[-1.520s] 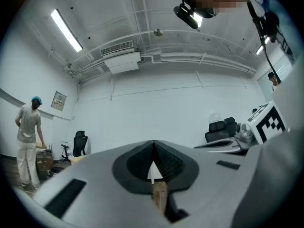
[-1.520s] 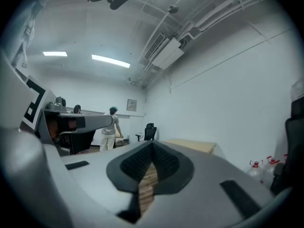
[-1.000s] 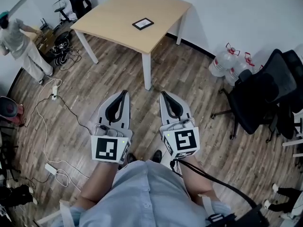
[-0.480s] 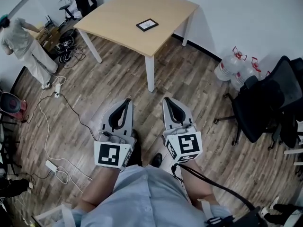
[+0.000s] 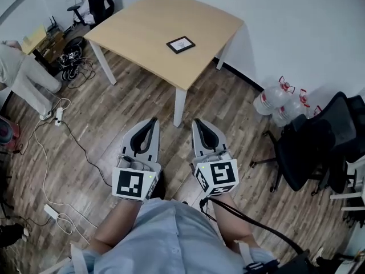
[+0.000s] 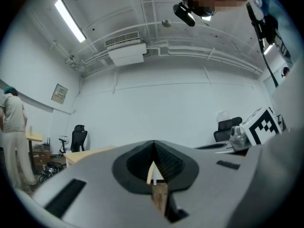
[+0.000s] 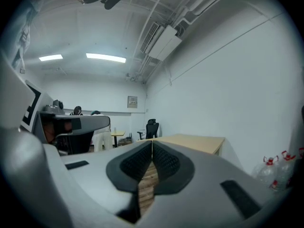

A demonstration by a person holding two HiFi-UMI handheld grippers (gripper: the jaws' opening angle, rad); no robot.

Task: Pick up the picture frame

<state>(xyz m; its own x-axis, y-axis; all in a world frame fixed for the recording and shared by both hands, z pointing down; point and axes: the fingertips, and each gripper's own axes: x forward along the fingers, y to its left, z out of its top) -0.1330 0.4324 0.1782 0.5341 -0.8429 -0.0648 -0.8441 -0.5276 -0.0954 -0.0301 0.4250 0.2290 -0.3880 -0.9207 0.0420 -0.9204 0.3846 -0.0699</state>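
Nearer the desk than a second ago, frame lying flat on it at upper centre, well beyond left gripper and right gripper, both closed and empty: approaching, grasp not begun.

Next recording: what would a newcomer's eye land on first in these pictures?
Two grippers dominate the head view's foreground: the left gripper and right gripper side by side over the wood floor, jaws shut and empty. Ahead of them a small black picture frame lies alone on the light wooden table, untouched. Large water bottles stand at the right.
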